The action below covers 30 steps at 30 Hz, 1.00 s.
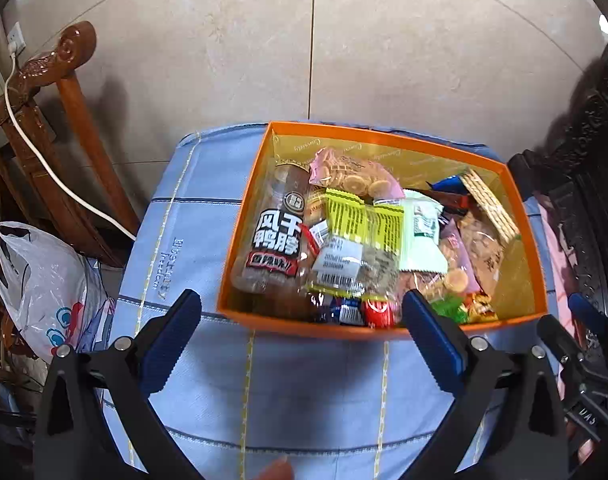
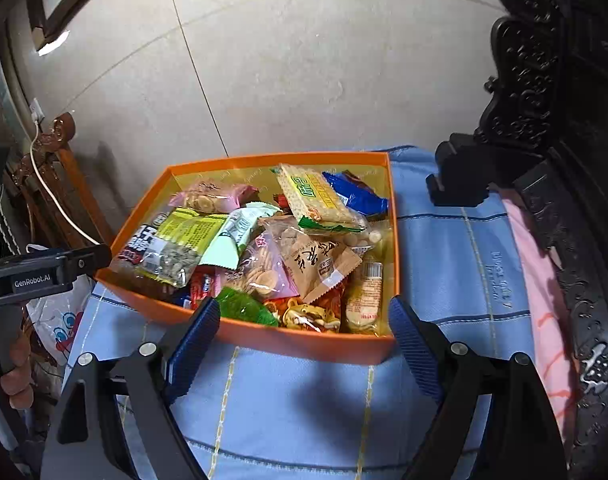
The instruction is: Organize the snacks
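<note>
An orange box [image 1: 240, 216] [image 2: 304, 340] stands on a blue checked cloth and is heaped with several snack packets. A brown bottle-shaped pack with white characters [image 1: 272, 240] lies along its left wall, beside a yellow-green seed bag [image 1: 359, 240] [image 2: 180, 240]. A cracker pack [image 2: 311, 196] and a brown paper-look bag [image 2: 315, 264] lie on the right. My left gripper [image 1: 300, 306] is open just before the box's near wall, nothing between its fingers. My right gripper [image 2: 304, 314] is open at the same wall, also empty.
The blue cloth [image 1: 304, 392] [image 2: 455, 248] covers a raised surface near a tiled wall. A carved wooden chair [image 1: 44, 76] with a white cable and a plastic bag [image 1: 36, 284] stand left. Dark carved furniture [image 2: 551, 112] rises on the right. A hand [image 2: 18, 380] holds the left gripper's handle.
</note>
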Tool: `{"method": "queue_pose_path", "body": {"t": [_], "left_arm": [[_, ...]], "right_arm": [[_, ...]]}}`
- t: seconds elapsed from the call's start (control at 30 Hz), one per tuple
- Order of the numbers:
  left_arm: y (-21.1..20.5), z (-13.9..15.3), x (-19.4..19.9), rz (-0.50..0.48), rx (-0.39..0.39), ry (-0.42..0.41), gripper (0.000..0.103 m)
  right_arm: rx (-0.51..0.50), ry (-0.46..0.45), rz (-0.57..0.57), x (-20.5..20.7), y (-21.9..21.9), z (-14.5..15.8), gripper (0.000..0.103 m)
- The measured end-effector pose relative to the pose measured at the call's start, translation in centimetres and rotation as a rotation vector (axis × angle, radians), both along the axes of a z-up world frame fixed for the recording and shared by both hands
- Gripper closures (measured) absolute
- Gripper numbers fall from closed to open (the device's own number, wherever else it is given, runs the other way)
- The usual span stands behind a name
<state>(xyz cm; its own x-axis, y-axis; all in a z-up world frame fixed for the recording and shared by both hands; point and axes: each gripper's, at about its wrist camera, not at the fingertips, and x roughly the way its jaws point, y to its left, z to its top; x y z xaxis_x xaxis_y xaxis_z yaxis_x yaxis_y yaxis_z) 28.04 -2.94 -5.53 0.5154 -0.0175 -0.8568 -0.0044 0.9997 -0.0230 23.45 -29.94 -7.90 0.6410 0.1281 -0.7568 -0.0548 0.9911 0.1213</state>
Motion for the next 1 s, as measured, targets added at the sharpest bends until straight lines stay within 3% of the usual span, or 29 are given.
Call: {"method": "queue_pose_path", "body": {"t": [0.43, 1.0], "left_arm": [[0.3, 2.4, -4.8, -0.023, 0.017, -0.040, 0.004], [1.0, 3.7, -7.5, -0.012, 0.010, -0.049, 0.004]], "right_arm": [[-0.034, -0.033, 0.023, -3.6, 1.5, 2.2, 0.016], [-0.053, -0.032, 0.054, -5.5, 3.0, 2.9, 0.016]]}}
